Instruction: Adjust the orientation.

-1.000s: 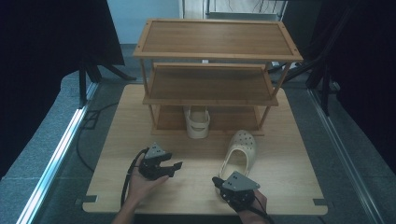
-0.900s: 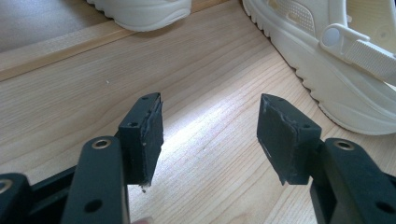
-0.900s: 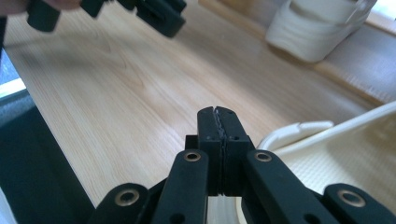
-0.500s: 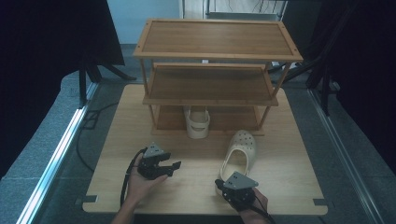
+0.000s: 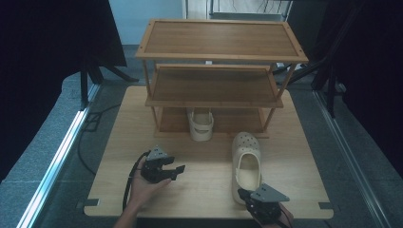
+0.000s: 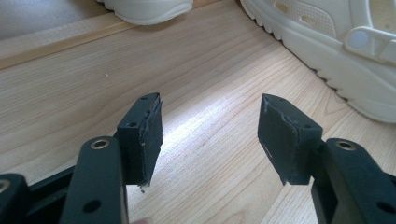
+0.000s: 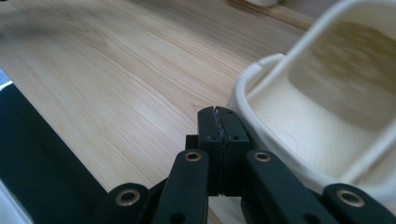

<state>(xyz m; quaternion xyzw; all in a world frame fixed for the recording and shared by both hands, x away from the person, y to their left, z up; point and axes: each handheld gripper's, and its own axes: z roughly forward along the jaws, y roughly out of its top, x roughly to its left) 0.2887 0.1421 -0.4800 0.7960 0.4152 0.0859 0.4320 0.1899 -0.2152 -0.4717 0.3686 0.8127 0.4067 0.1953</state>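
Note:
A cream clog [image 5: 246,164] lies on the wooden table [image 5: 204,190], toe toward the rack; in the left gripper view it is at the upper right [image 6: 336,42]. A second cream clog [image 5: 200,124] stands on the lowest shelf of the wooden rack [image 5: 214,90], its heel sticking out. My left gripper [image 5: 177,169] rests on the table left of the first clog, jaws open with bare wood between them [image 6: 210,116]. My right gripper [image 5: 243,194] sits at the near edge beside the clog's heel [image 7: 327,102], jaws shut pad to pad [image 7: 218,114] on nothing.
The three-tier rack takes up the back half of the table; its top shelf [image 5: 221,40] and middle shelf [image 5: 214,85] hold nothing. Grey floor and a metal rail [image 5: 57,156] run along the left. Dark curtains hang on both sides.
My right gripper has slid toward the near edge and a little right, ending beside the clog's heel. The left gripper and both clogs have stayed where they were.

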